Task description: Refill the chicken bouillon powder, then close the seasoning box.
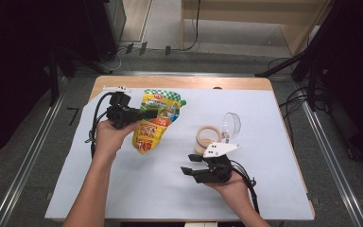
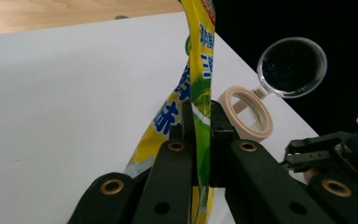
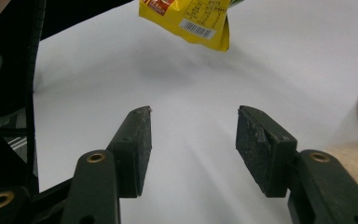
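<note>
The left gripper (image 1: 147, 114) pinches the yellow pouch (image 1: 157, 124); at 4 o'clock, the right gripper (image 1: 187, 164) has its jaws spread, empty.

Snack pouch (image 1: 155, 120): glossy printed plastic film. Worktop (image 1: 179, 82): wood under matt white paper. Compact mirror (image 1: 208, 137): smooth plastic.

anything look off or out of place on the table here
Nothing looks spilled or damaged. The left gripper pinches the yellow pouch on edge, the right gripper is open and empty, and the compact mirror sits open.
</note>
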Demonstrator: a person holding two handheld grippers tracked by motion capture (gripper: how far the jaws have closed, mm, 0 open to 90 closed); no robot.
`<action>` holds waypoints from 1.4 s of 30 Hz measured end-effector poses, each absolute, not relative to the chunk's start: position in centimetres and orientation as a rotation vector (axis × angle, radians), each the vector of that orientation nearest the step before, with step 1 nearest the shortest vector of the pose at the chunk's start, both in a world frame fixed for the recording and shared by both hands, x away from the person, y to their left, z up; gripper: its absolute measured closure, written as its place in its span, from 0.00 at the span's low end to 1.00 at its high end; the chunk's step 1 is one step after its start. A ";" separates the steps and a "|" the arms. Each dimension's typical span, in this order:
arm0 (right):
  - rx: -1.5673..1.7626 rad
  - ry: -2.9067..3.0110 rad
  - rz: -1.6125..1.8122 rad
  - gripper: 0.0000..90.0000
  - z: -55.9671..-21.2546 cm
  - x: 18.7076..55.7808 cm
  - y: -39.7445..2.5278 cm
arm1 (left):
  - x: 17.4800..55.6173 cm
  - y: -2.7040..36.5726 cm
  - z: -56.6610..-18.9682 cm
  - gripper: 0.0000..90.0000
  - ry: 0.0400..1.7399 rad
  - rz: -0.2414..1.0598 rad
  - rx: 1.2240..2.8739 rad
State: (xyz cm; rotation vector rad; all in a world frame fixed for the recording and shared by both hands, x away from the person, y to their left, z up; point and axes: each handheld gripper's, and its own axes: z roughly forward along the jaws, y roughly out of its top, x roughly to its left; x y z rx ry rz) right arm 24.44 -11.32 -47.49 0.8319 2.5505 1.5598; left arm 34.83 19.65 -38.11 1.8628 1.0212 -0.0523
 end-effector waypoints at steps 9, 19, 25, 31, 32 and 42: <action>0.882 2.561 1.533 0.52 -47.9 24.0 -12.6 | 36.0 19.9 -39.1 1.00 1.071 0.005 1.837; 0.910 2.547 1.515 0.52 -48.1 24.0 -13.1 | 36.5 19.9 -40.8 1.00 1.065 0.073 1.812; 0.906 2.539 1.526 0.52 -48.0 24.0 -13.2 | 35.8 20.3 -40.6 0.98 1.066 0.052 1.838; 0.897 2.540 1.535 0.51 -48.0 24.1 -13.2 | 35.3 20.9 -40.4 0.98 1.068 0.042 1.853; 0.896 2.541 1.531 0.51 -48.0 24.1 -13.1 | 35.1 21.1 -40.3 0.97 1.069 0.041 1.856; 0.884 2.551 1.532 0.51 -48.0 24.4 -12.9 | 34.0 22.0 -39.7 0.93 1.056 0.033 1.873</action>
